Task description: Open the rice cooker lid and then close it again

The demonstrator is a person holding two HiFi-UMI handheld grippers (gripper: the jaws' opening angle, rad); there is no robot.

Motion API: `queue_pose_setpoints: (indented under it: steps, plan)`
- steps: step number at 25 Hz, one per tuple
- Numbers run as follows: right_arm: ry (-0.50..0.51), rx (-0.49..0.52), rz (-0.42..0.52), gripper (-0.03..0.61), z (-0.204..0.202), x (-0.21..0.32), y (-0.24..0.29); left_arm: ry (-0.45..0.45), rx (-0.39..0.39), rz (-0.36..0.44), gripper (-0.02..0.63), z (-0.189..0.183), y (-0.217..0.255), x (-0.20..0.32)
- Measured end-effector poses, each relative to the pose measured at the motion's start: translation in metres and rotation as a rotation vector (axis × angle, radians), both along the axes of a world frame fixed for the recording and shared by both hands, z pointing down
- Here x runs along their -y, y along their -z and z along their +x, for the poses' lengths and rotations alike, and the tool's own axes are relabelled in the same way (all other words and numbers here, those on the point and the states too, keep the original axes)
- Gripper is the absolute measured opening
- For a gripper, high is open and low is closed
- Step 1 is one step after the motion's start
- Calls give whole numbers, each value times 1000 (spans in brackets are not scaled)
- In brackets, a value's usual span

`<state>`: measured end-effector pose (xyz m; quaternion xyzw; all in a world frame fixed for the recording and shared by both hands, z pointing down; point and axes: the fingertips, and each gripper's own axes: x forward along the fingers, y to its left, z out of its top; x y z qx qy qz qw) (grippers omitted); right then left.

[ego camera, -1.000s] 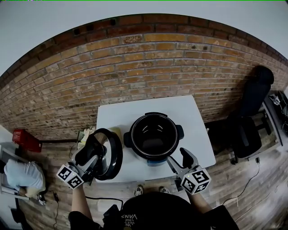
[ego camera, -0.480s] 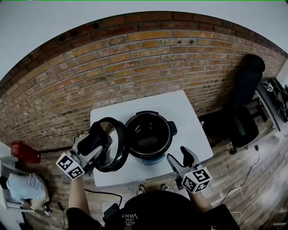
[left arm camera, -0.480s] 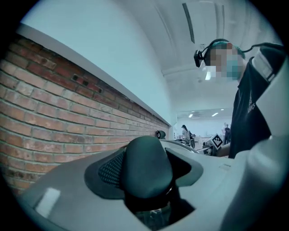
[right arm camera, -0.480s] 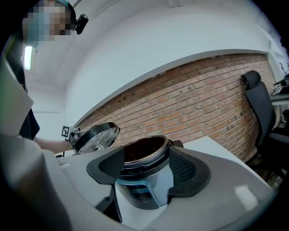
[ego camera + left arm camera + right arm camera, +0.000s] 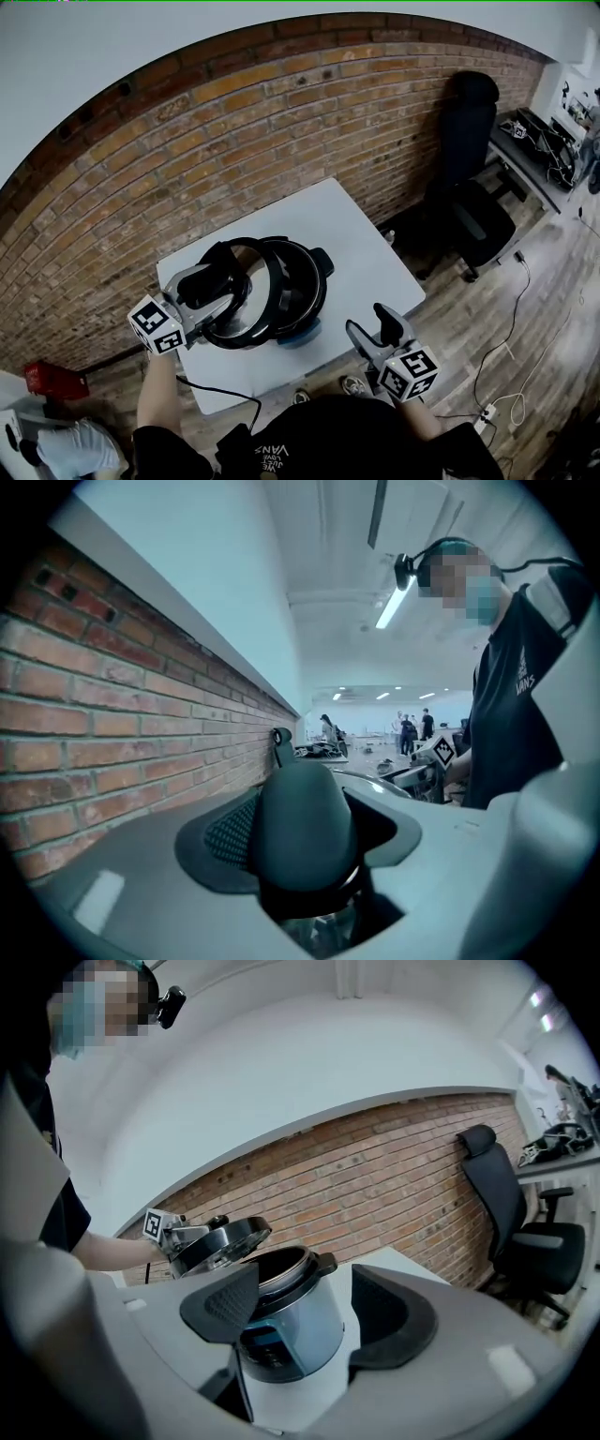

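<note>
1. The left hand-held gripper is clamping its jaws on the lid handle. In the left gripper view the dark knob is filling the gap between the pads.
2. Held by that handle, the lid is hanging tilted over the left side of the rice cooker. Its underside is facing the pot opening and covering part of it. Whether its rim is touching the rice cooker cannot be told.
3. The right hand-held gripper is hovering in front of the rice cooker and to its right, well apart from it. Its jaws are standing wide apart and gripping nothing. In the right gripper view the rice cooker's silver body and blue front panel are showing in the gap between them, further off.
4. The rice cooker is standing uncovered on the white desk, with the dark inner pot showing on the right side of the opening.
5. A black cable is trailing off the desk edge in front of the rice cooker, to its left.
6. A brick wall is running behind the rice cooker, and a black office chair is standing on the wooden floor far to the rice cooker's right.
</note>
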<state>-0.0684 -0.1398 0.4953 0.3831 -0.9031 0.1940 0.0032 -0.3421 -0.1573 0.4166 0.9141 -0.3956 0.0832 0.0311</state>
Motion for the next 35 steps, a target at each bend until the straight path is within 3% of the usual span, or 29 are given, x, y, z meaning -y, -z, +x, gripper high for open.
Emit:
queue_pose_setpoints:
  steps: [13, 24, 35]
  plan:
    - [-169, 7, -26, 301, 46, -20, -17, -307, 208, -32, 278, 71, -25, 43]
    - [-217, 7, -28, 301, 61, -22, -20, -447, 370, -51, 278, 95, -53, 43]
    - [-225, -9, -40, 301, 59, -22, -22, -515, 347, -40, 278, 95, -56, 44]
